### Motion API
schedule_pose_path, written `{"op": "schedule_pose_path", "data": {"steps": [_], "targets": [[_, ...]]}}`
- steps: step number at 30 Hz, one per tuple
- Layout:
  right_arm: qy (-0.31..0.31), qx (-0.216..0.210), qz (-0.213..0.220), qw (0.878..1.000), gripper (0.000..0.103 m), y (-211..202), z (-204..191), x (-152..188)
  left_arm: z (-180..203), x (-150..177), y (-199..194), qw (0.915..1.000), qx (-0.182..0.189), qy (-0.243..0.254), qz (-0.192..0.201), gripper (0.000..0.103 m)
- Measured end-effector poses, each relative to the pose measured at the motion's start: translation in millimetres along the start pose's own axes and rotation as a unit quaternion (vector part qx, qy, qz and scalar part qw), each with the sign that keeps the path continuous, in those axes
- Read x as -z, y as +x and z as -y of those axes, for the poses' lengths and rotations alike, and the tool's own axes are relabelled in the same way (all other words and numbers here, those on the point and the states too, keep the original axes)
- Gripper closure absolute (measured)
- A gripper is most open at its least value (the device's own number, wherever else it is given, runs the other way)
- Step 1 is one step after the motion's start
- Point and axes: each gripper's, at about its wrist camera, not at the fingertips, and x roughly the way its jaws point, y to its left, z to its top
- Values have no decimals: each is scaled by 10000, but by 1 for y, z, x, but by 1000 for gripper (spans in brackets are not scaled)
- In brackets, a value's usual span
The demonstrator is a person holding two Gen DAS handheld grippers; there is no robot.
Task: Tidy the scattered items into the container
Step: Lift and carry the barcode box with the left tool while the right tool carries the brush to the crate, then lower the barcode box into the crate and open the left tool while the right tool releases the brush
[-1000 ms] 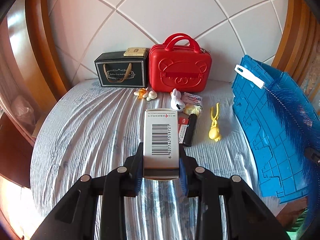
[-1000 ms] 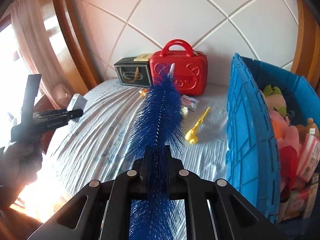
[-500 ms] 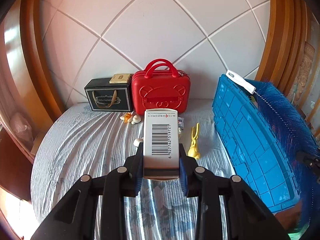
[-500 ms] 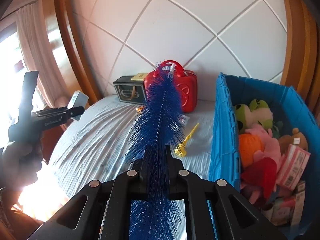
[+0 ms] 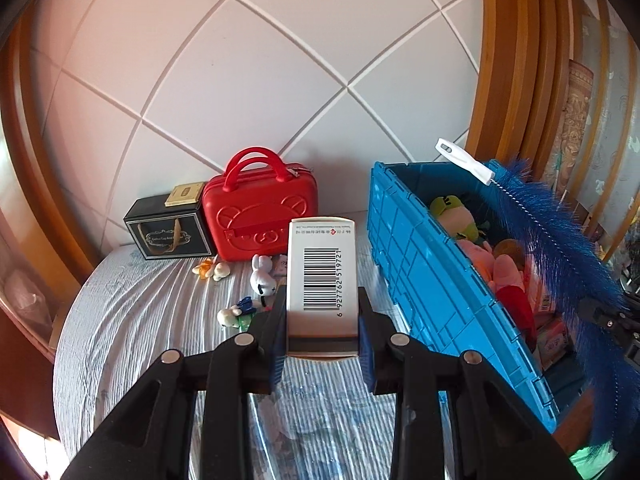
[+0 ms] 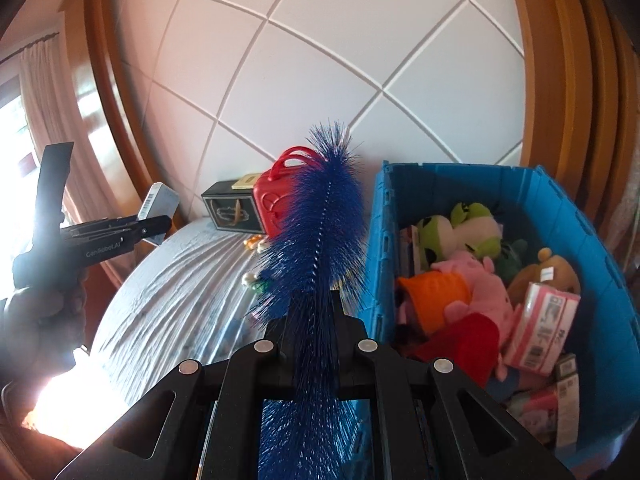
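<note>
The left tool (image 5: 322, 320) pinches a white rectangular carton with a barcode (image 5: 322, 276) above the striped bedspread (image 5: 152, 320). The right tool (image 6: 316, 312) is clamped on a blue bristly bottle brush (image 6: 324, 216), just beside the blue plastic crate (image 6: 592, 264) of plush toys.

The white box (image 5: 322, 276) carries a barcode with the digits 6 927762 519721 printed along its edge. Above the barcode runs a line of small print, too small to read. The left gripper's (image 6: 116, 236) side reads "GenRobot.AI".
</note>
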Motion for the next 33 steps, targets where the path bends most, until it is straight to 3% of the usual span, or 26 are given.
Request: {"op": "schedule_pose_path", "data": {"steps": [9,21,33], "targets": [[376,345,197,9985,93,-25,62,2,77,-35,16,9979,388,505,128,74],[764,688,258,9944,93,-31,138,3,183,-72,50,9878,963,1219,137,74],[1067,839,253,9904,93,-30,189,4,255,-96,79,9781,1333,1597,118,74]]}}
